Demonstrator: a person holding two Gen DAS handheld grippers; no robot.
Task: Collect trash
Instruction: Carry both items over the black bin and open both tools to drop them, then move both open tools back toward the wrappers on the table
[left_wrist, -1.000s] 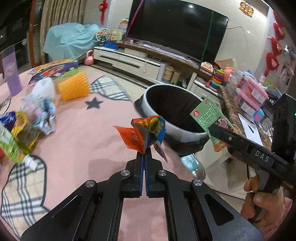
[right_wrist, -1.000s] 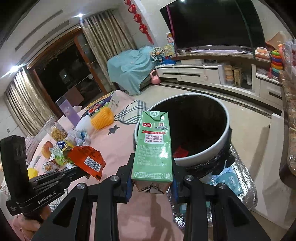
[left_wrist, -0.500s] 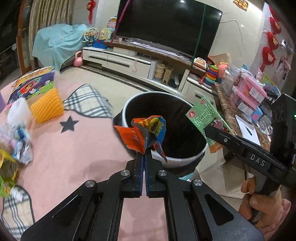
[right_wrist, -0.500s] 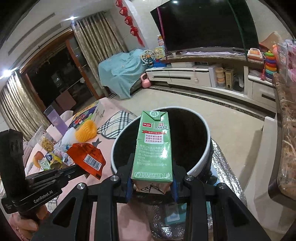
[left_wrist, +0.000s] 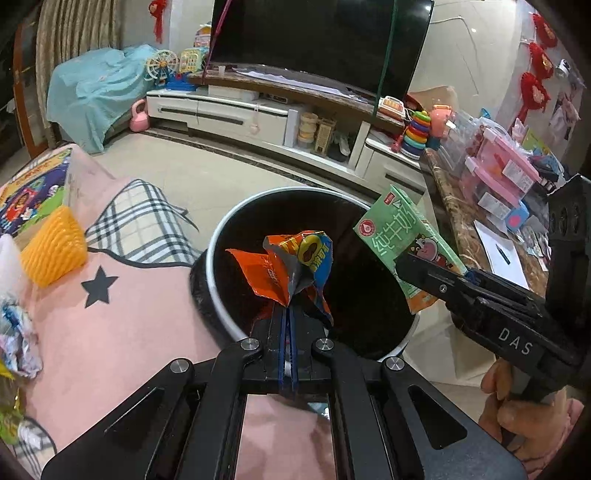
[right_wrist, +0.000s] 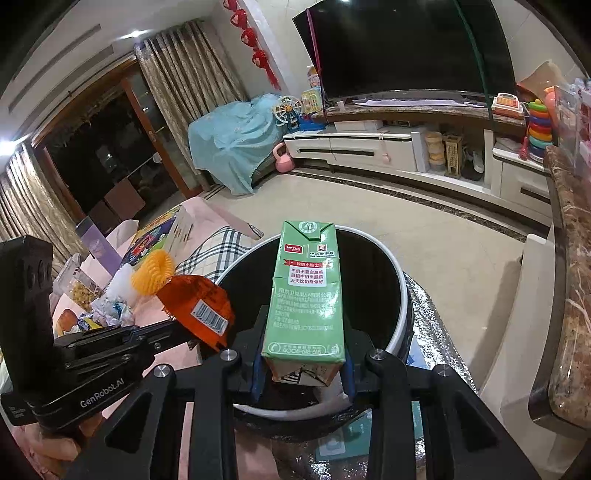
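Hands have carried both grippers from over the pink mat to above the trash bin (left_wrist: 221, 254). Left gripper (left_wrist: 289, 314) pinches a crumpled snack wrapper (left_wrist: 288, 262); right gripper (right_wrist: 303, 369) clamps a green milk carton (right_wrist: 306, 295). Both seem poised for dropping, though the bin's contents are too dark to read.

A pale green milk carton (right_wrist: 306, 295) with a red-and-white label panel and an orange, blue and yellow snack wrapper (left_wrist: 291, 264), silver inside and bearing a black-and-white barcode on its back, appear above a bin (left_wrist: 221, 295) with a black interior and white rim. The black left gripper (left_wrist: 289, 314) and black right gripper (right_wrist: 303, 365) both carry blue finger pads. Beside the bin, a pink cloth (left_wrist: 122, 332) printed with a dark grey star and grey-and-white plaid patches holds a ribbed yellow-orange object (left_wrist: 51, 254) near its far edge.
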